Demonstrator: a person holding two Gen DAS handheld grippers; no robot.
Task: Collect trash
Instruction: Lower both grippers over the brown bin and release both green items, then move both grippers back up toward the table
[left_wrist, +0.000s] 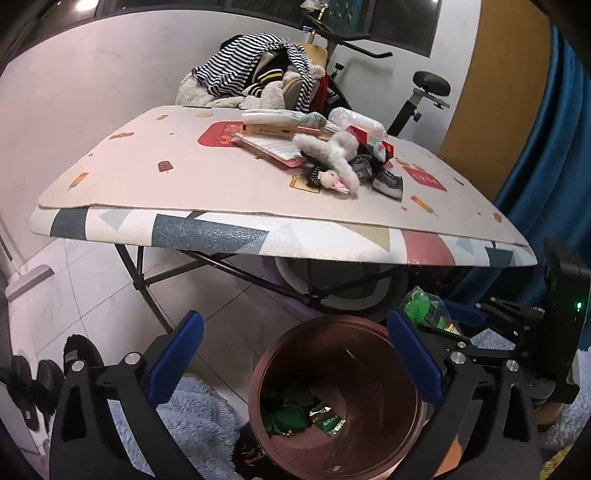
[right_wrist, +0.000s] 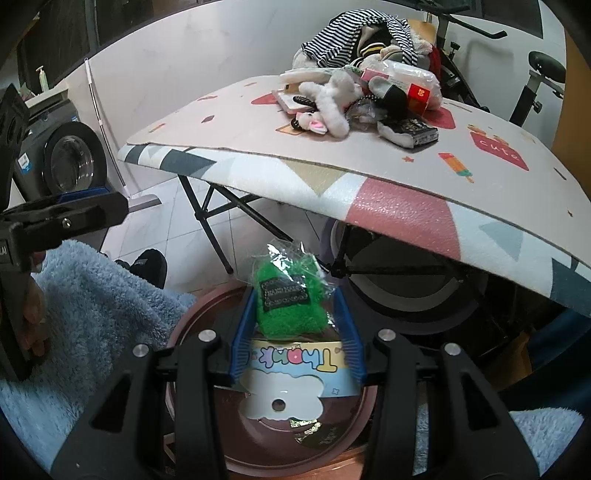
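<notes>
A brown round bin (left_wrist: 369, 387) stands on the floor under the table's front edge, with green wrappers (left_wrist: 295, 417) lying at its bottom. My left gripper (left_wrist: 295, 321) hangs over the bin, open wide, with nothing between its blue pads (left_wrist: 173, 354). My right gripper (right_wrist: 294, 299) is shut on a clear packet of green fluff with a "Thank" card header (right_wrist: 288, 306), held above the bin's rim (right_wrist: 192, 314). In the left wrist view that packet (left_wrist: 424, 306) shows at the right, just past the bin.
The folding table (left_wrist: 258, 236) holds a pile: a plush toy (left_wrist: 340, 162), a plastic bottle (left_wrist: 354, 118), a red box and dark packets (right_wrist: 410, 133). Behind are striped clothes (left_wrist: 251, 62) and an exercise bike (left_wrist: 424, 88). A washing machine (right_wrist: 70, 158) and a black slipper (right_wrist: 147, 266) sit left.
</notes>
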